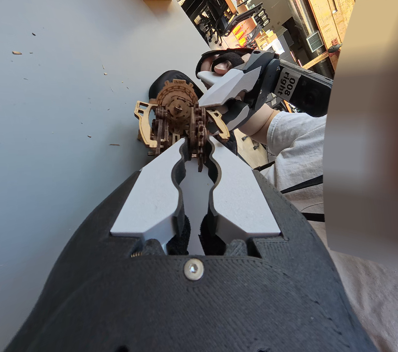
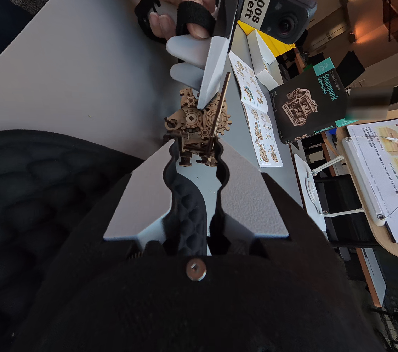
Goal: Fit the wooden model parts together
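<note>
Both my grippers clamp the wooden model point(image 1: 176, 117): left gripper point(image 1: 196, 148), right gripper point(image 2: 195, 148); squeeze parts square, gently.

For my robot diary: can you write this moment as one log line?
left gripper: shut on wooden model | right gripper: shut on wooden model | table: beneath

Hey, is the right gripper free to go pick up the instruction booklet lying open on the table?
Probably not yet. The right gripper has its jaws closed on the wooden model, which the left gripper also grips. The instruction booklet lies uncovered beside it, but the gripper must let go first.
</note>
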`<state>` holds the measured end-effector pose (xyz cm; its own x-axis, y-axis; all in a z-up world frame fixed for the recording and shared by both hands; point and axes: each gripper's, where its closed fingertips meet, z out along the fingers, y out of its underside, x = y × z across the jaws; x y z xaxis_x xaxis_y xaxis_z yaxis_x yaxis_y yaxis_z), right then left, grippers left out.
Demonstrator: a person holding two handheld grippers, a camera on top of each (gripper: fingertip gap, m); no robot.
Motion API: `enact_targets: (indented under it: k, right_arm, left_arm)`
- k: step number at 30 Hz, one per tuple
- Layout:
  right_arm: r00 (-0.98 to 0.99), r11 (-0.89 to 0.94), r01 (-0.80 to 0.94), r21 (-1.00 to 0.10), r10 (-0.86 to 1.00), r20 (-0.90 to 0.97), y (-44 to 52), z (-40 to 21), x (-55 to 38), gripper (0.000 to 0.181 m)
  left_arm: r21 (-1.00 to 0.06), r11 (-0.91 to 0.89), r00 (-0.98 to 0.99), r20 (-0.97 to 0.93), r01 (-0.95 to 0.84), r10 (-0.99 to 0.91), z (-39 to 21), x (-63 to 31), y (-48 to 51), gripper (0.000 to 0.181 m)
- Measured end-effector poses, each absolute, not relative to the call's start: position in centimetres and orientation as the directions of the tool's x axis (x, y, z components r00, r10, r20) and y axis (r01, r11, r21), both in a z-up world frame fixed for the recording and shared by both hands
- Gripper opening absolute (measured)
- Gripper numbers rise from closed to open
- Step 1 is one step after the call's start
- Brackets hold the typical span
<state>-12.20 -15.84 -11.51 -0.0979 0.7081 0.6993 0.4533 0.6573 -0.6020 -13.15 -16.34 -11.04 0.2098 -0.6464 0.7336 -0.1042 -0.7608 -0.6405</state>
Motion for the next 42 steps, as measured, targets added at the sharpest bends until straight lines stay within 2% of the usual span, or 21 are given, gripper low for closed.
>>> enact_targets:
  k: [15, 21, 28, 42]
  right_arm:
    - [-0.17, 0.695, 0.519, -0.497, 0.654, 0.737, -15.6, -11.8, -12.4, 0.041]
    - [-0.167, 0.671, 0.534, -0.514, 0.68, 0.714, -15.4, -11.4, -12.6, 0.054]
    - [-0.172, 0.643, 0.526, -0.557, 0.722, 0.671, -15.3, -11.4, -12.7, 0.052]
    - [-0.203, 0.655, 0.525, -0.544, 0.717, 0.667, -15.8, -11.7, -13.3, 0.051]
  left_arm:
    - [-0.633, -0.757, 0.252, 0.716, -0.159, -0.651, -11.6, -13.1, -16.4, 0.013]
    - [-0.634, -0.749, 0.258, 0.704, -0.192, -0.662, -11.6, -13.0, -16.5, 0.013]
    - [-0.667, -0.701, 0.288, 0.64, -0.253, -0.713, -11.3, -13.0, -16.5, 0.013]
    - [-0.686, -0.625, 0.319, 0.538, -0.372, -0.781, -11.4, -12.9, -16.9, 0.014]
